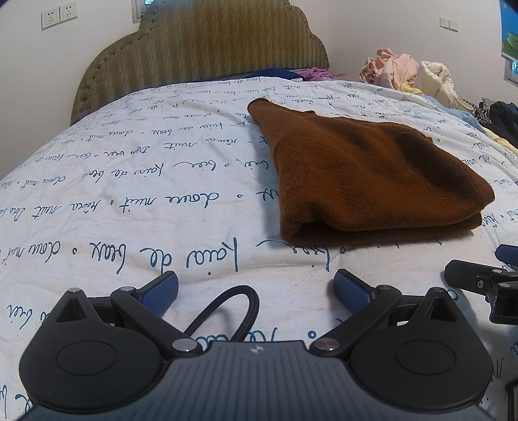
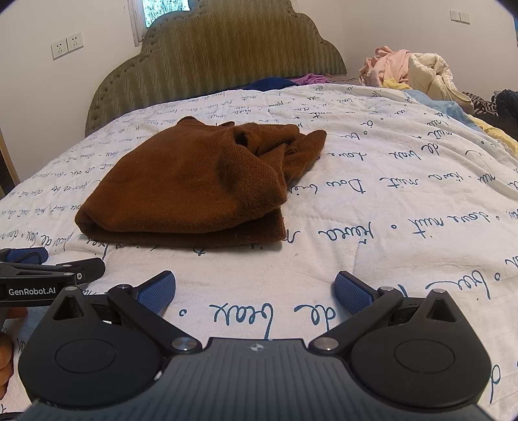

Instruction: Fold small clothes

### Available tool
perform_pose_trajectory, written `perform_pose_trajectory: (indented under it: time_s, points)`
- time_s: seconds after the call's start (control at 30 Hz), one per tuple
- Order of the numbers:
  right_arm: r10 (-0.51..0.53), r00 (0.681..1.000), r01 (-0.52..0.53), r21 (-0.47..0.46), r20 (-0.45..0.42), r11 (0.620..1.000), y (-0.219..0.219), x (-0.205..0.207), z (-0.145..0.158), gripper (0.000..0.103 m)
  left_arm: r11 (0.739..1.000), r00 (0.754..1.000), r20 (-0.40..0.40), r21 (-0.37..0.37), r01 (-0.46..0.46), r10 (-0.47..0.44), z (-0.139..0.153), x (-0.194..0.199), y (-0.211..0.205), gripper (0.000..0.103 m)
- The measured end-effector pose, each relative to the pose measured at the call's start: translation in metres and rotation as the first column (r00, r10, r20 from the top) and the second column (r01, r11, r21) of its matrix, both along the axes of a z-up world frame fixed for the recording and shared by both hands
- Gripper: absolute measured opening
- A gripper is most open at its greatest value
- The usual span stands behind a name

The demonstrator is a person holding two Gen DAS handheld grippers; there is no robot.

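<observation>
One brown knitted garment [image 1: 365, 175] lay folded on the quilt [image 1: 129, 194]; two grippers, the left gripper [image 1: 255, 291] and the right gripper [image 2: 255, 291], were spread wide; one heap of clothes [image 1: 408, 74] sat at the far right corner; two wall sockets [image 1: 60, 14] showed; one headboard [image 1: 200, 55] stood.

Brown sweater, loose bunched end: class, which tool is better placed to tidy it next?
Probably the right tool: the brown sweater's bunched end lies ahead of it; the left tool faces the folded edge.
</observation>
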State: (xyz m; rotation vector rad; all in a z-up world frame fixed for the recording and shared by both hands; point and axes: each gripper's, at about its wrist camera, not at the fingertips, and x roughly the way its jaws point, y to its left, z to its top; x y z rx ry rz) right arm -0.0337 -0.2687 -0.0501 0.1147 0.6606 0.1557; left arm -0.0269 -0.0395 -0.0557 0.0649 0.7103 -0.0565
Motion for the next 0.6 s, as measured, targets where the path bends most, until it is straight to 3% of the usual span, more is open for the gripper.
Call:
perform_pose_trajectory:
  time_s: [0.4, 0.6]
  points:
    - [-0.028, 1.0, 0.028, -0.018, -0.002, 0.999, 0.006, -0.007, 0.014, 0.103, 0.999, 0.998, -0.046, -0.002, 0.033, -0.033, 0.01, -0.001, 0.002, 0.103]
    - [-0.027, 1.0, 0.027, -0.012, -0.001, 1.0, 0.009, -0.011, 0.027, 0.103, 0.996, 0.995, -0.091, -0.079, 0.035, -0.042, 0.024, -0.002, 0.01, 0.103]
